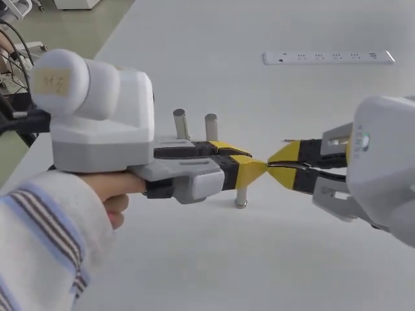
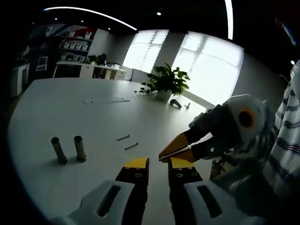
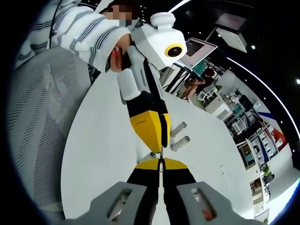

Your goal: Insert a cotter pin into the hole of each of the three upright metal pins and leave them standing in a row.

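Early days, I judge: two metal pins (image 1: pixel 180 123) stand at the middle of the counter (image 1: pixel 194 259) with no cotter showing, two cotter pins (image 2: pixel 123 138) lie loose nearby, and the left tongs (image 1: pixel 257 162), jaws parted and grip unclear, hover at the third pin (image 1: pixel 240 202) while the clenched right tongs (image 1: pixel 270 163) meet them tip to tip.

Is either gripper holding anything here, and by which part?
The left gripper sits over the top of the front metal pin, but contact is hidden. The right gripper has its jaws shut; anything between them is too thin to tell.
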